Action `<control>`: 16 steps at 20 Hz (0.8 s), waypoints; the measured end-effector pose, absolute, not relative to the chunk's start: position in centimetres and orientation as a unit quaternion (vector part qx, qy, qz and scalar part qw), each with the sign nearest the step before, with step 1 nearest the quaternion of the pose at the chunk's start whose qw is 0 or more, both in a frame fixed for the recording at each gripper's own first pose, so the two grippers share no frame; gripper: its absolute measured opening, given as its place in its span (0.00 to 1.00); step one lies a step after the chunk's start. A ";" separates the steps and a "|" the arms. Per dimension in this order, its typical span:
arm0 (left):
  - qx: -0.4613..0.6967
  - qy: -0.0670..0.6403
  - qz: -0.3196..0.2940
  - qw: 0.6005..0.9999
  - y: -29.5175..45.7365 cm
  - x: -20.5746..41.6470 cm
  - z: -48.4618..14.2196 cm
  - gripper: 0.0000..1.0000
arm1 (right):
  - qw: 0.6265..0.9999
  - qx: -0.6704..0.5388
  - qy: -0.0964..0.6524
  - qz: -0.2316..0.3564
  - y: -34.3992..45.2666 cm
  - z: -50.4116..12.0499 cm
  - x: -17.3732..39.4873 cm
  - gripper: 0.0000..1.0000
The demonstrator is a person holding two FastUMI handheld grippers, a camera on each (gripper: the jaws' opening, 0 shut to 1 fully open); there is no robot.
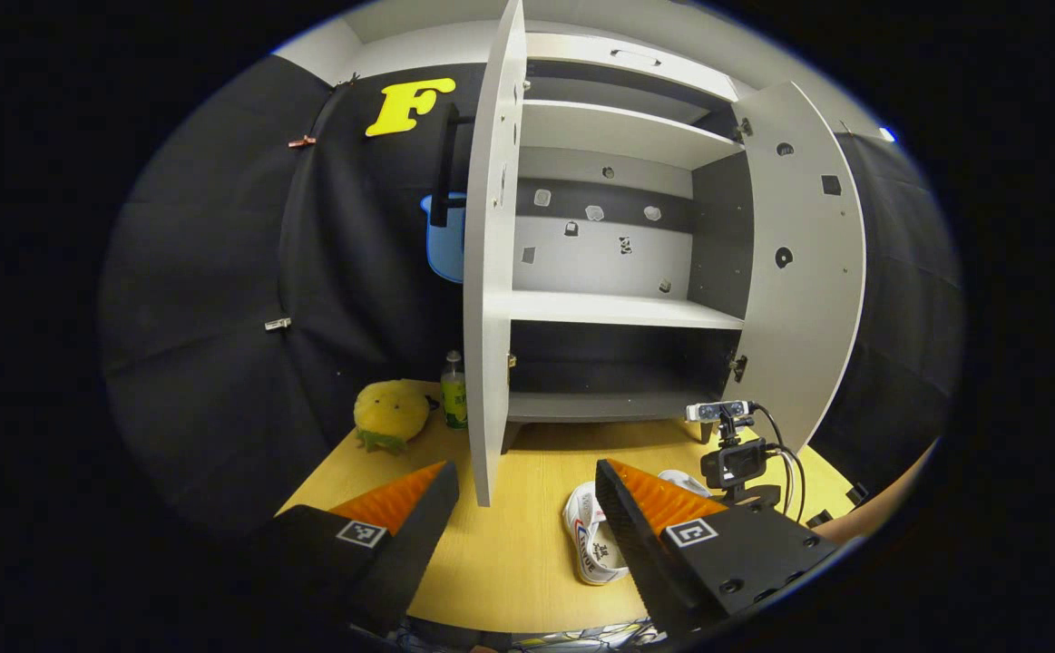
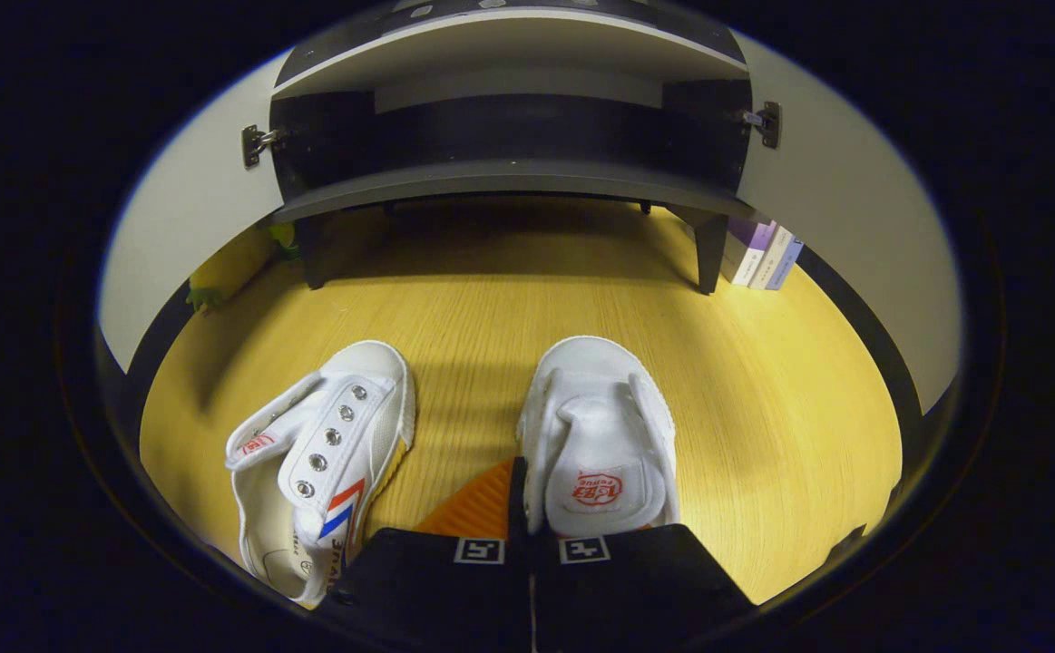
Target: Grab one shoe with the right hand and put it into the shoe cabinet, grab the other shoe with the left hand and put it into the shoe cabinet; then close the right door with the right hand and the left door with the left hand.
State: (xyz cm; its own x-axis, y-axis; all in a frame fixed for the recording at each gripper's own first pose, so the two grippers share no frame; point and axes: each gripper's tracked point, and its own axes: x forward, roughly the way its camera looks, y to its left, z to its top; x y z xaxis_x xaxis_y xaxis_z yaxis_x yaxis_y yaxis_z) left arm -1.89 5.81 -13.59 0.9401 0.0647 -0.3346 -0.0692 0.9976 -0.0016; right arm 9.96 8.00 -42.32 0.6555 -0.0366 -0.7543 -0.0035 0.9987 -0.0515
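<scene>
Gripping the right shoe [image 2: 598,435] by its side wall, the right gripper [image 2: 527,508] is pinching it on the floor [image 2: 509,299] before the cabinet [image 2: 509,181]. The left gripper [image 1: 527,508] is waiting spread wide; the other shoe [image 2: 318,453] is lying alongside.

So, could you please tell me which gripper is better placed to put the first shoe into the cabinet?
Right: the right gripper is closed on the right-hand shoe, facing the shoe cabinet. The left gripper hangs open.
</scene>
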 end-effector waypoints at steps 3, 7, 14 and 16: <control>-0.012 0.171 0.035 0.984 5.4 -2.0 -13.9 0.95 | 0.904 0.004 0.427 -0.003 7.9 -42.0 10.0 0.05; -0.007 0.167 0.035 0.985 5.0 -2.4 -13.7 0.95 | 0.909 0.003 0.417 0.008 7.5 -40.0 10.1 0.05; 0.029 0.149 0.018 0.988 4.1 -2.5 -12.9 0.96 | 0.935 0.010 0.354 0.031 8.2 -31.3 11.0 0.05; 0.035 0.138 0.009 0.990 3.8 -2.3 -12.3 0.95 | 0.945 0.004 0.325 0.040 8.2 -27.6 11.9 0.05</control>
